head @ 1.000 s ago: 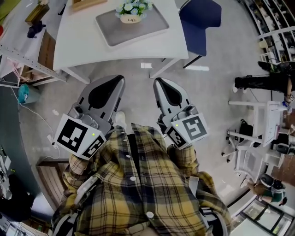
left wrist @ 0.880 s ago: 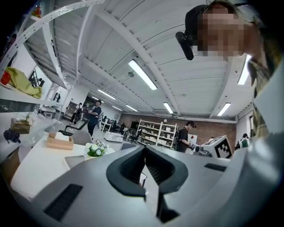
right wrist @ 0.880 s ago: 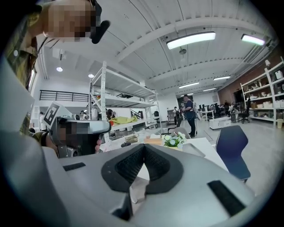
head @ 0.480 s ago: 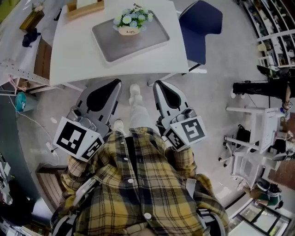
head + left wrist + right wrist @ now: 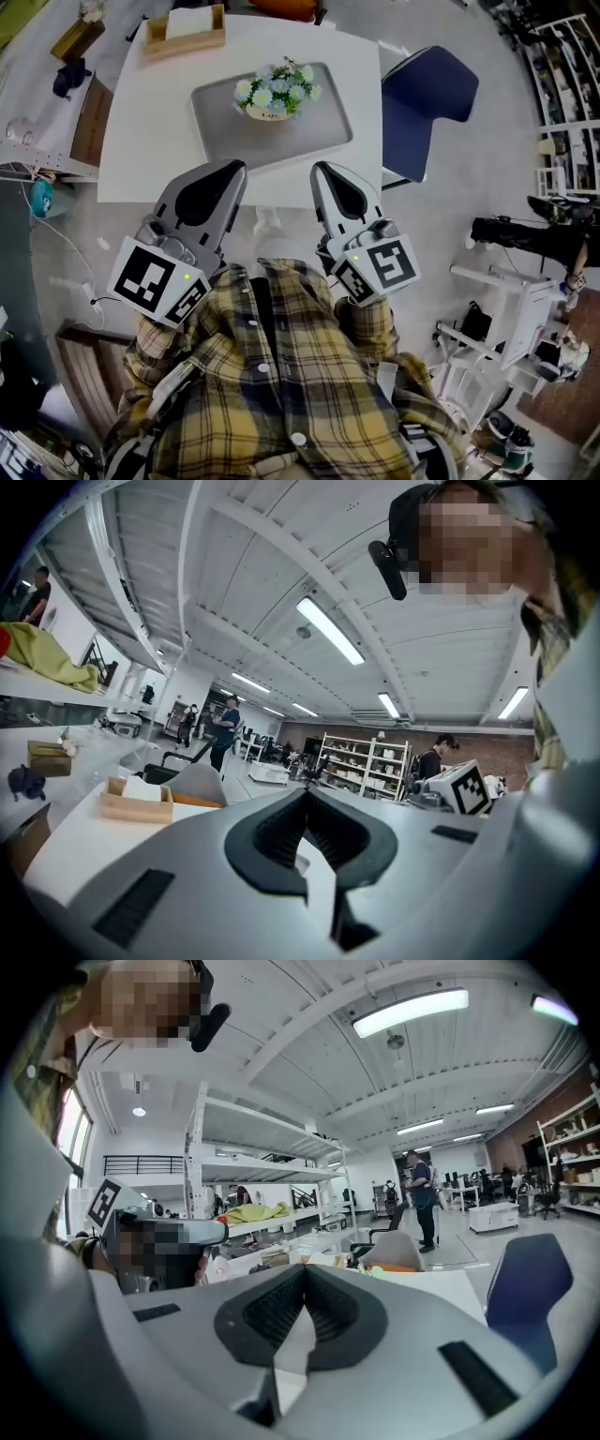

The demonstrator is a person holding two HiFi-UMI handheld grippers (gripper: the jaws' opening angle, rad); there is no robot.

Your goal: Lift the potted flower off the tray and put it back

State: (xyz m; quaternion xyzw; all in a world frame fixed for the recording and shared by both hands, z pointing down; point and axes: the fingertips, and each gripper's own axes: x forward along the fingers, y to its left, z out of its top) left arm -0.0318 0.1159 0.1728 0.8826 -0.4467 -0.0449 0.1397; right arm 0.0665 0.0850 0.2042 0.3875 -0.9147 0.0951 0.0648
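Note:
A potted flower with pale blue and white blooms in a cream pot stands on a grey tray on the white table. My left gripper hangs shut and empty at the table's near edge, short of the tray's left corner. My right gripper is shut and empty too, at the near edge by the tray's right corner. In the left gripper view the left gripper has its jaws pressed together, and the right gripper shows the same in the right gripper view. The flower is hidden in both gripper views.
A wooden box with white sheets sits at the table's far left, also the wooden box in the left gripper view. A dark blue chair stands right of the table. Shelving and carts lie at the right; cables and clutter at the left.
The table with tray and flower has come nearer and lower in the head view. Both shut grippers now reach the table's near edge; before they hung over the floor.

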